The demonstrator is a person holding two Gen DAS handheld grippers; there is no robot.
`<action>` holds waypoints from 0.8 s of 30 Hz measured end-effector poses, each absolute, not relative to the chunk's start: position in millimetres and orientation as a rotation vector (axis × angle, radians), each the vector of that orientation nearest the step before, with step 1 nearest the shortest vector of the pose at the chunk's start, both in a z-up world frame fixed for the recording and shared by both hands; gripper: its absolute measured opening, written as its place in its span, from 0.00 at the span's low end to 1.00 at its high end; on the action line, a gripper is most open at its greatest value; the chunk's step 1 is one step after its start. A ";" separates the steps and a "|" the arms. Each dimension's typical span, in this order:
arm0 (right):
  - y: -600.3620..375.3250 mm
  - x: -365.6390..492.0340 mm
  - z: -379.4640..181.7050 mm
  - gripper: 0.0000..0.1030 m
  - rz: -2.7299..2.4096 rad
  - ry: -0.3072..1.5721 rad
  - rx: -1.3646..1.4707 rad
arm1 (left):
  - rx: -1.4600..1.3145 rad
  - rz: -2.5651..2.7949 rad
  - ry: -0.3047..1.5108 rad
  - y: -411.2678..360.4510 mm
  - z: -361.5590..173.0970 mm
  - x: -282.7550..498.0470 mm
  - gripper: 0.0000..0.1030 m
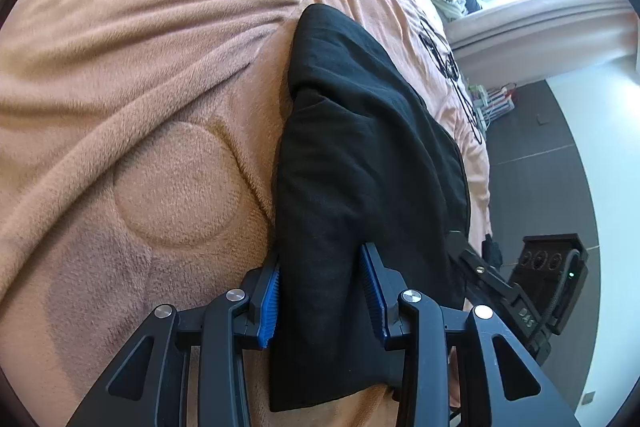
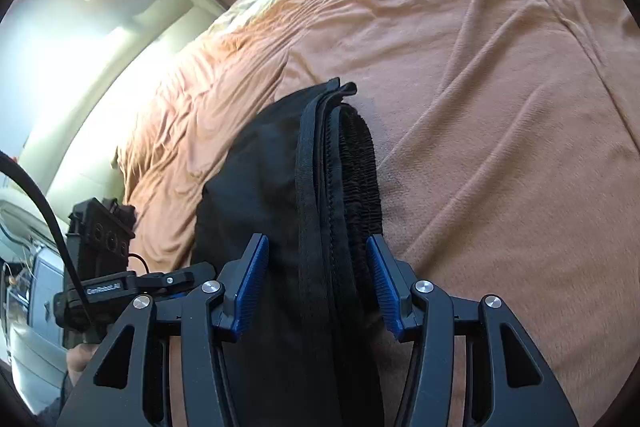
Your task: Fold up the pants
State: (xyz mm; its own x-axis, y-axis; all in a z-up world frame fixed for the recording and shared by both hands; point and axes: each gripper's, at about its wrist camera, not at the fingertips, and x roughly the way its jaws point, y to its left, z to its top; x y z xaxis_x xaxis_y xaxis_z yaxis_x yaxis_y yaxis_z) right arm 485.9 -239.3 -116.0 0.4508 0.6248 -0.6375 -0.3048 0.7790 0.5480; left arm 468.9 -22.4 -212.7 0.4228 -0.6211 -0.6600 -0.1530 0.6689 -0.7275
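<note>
Black pants (image 1: 360,147) mid-frame on orange bed blanket (image 1: 140,107), already doubled into thick stack. Left gripper (image 1: 322,299) fingers clamp bundled end; right gripper (image 2: 316,287) fingers half-spread, pinching waistband end. Likely final fold, flattening left.

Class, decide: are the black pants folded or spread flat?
Folded: the black pants form a thick bundle, elastic waistband stacked against other layers.

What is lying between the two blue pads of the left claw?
In the left wrist view, a folded bundle of the black pants fills the gap of the left claw; both blue pads press its sides.
</note>
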 end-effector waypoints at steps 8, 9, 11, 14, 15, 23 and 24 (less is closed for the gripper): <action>-233.7 486.6 -113.2 0.36 0.601 0.965 0.370 | -0.827 -0.367 1.104 -17.6 -198.0 452.5 0.16; -233.2 485.1 -111.0 0.34 0.611 0.967 0.375 | -0.825 -0.370 1.098 -16.1 -193.9 451.0 0.15; -230.5 482.2 -107.3 0.30 0.626 0.972 0.382 | -0.813 -0.374 1.088 -13.1 -185.2 447.8 0.15; -226.2 476.1 -104.3 0.25 0.641 0.990 0.403 | -0.811 -0.378 1.086 -4.2 -174.4 440.1 0.15; -223.7 472.9 -104.2 0.25 0.644 0.996 0.409 | -0.806 -0.376 1.087 -1.9 -172.8 437.3 0.15; -198.3 447.8 -108.2 0.25 0.656 1.035 0.415 | -0.803 -0.349 1.104 20.5 -172.4 413.6 0.15; -195.2 446.5 -108.0 0.25 0.656 1.039 0.418 | -0.805 -0.348 1.104 24.4 -172.0 409.0 0.15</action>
